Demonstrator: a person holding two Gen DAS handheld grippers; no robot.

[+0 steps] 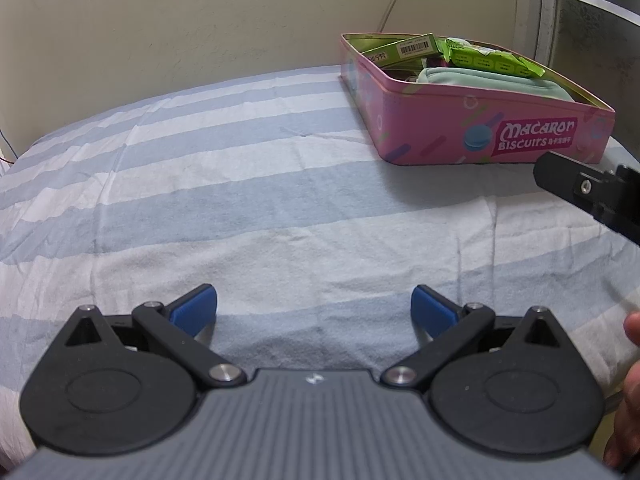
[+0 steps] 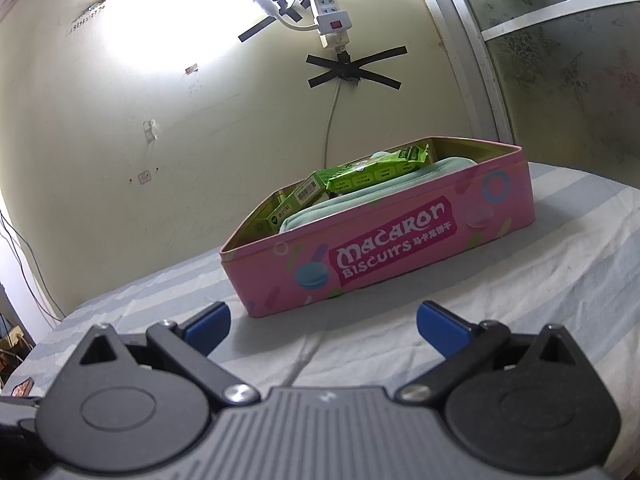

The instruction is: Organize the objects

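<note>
Left claw [image 1: 314, 306]: blue pads spread wide apart, nothing between them, hovering over bare striped bedsheet [image 1: 240, 184]. Right claw [image 2: 323, 322]: pads likewise spread wide, empty, pointed at the long side of the pink biscuit tin [image 2: 400, 248], which sits just ahead of the fingertips without touching them. Tin lies on the bed, lid off, near the wall [image 2: 160, 120] and close to the frosted window frame [image 2: 472, 60]; from the left wrist view the tin [image 1: 460, 124] is up and to the right, well apart from the left claw. Label on the side reads "Macaron Biscuits". Contents, seen in both views: a pale mint-green pouch [image 2: 360, 196] lying along the near wall of the tin, a bright green snack packet [image 2: 380, 168] resting on top of it toward the back, and a green carton with a barcode [image 2: 308, 192] tilted at the tin's left end. A darker item shows beneath the packet in the left wrist view; cannot tell what it is. Black body of the right gripper enters the left wrist view at the right edge [image 1: 592, 196], near the tin's front corner. On the wall above the tin, a white power strip [image 2: 330, 8] with its cord held by crossed strips of black tape [image 2: 352, 68].
</note>
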